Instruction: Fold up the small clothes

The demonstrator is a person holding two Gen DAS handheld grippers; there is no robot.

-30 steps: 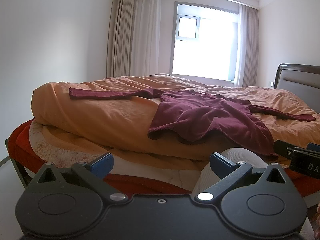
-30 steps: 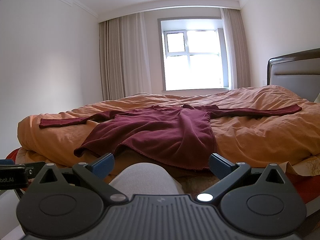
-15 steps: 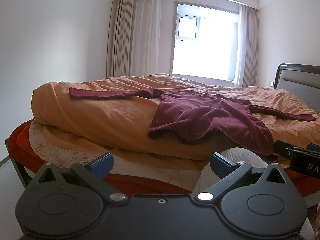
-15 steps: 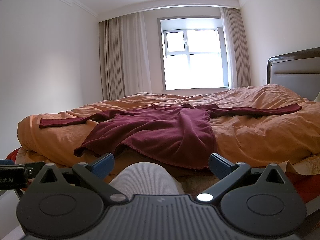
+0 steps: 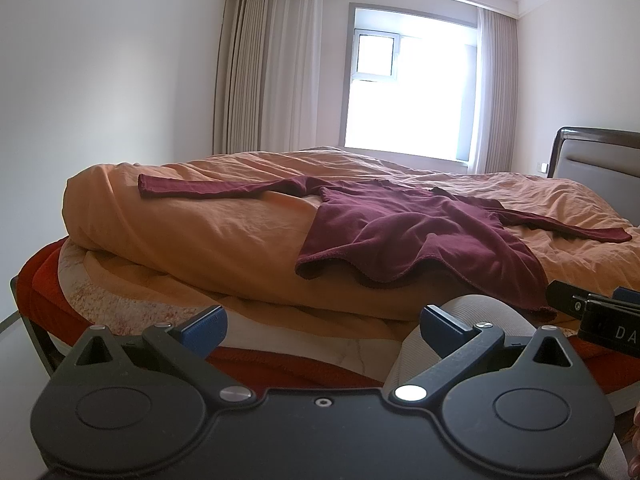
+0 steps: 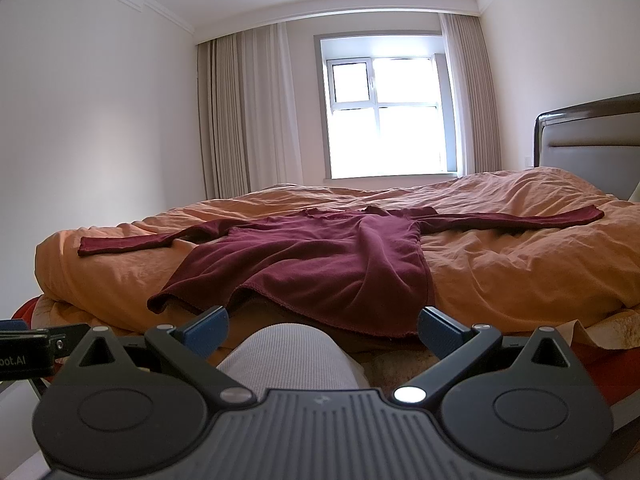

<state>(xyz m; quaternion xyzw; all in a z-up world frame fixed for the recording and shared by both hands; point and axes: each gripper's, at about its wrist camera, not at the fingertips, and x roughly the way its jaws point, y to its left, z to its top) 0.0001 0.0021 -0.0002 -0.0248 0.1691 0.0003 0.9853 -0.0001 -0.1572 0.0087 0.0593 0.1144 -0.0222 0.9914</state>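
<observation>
A wide bed [image 6: 520, 264] fills the middle of both views, covered by a rumpled orange duvet [image 5: 208, 232] of matte, creased cloth whose near edge is rolled into a thick rounded bulge. Under that bulge a pale quilted layer [image 5: 100, 284] with faint reddish mottling is seen, and beneath it a red blanket [image 5: 40, 276] of fuzzy texture. At the far right a dark, glossy-framed headboard [image 6: 592, 136] with a padded grey panel is visible. On the far wall a bright rectangular window [image 6: 386, 116] is flanked by pleated beige curtains [image 6: 244, 116].

A maroon long-sleeved top [image 6: 320, 264] of soft knit cloth is spread flat on the duvet, near the near edge of the bed. Its sleeves are stretched out to left and right, and its wavy hem [image 5: 360, 276] hangs over the rolled edge. It is touched by neither tool.

A knee [image 6: 288, 356] in light grey ribbed fabric is seen in the near foreground, just short of the bed.

The left gripper [image 5: 322, 328] is held low before the bed, its blue-padded fingers spread wide apart with nothing between them. The right gripper [image 6: 322, 328] is held likewise, its jaws fully parted and empty; its black body is also seen at the right edge of the left wrist view.
</observation>
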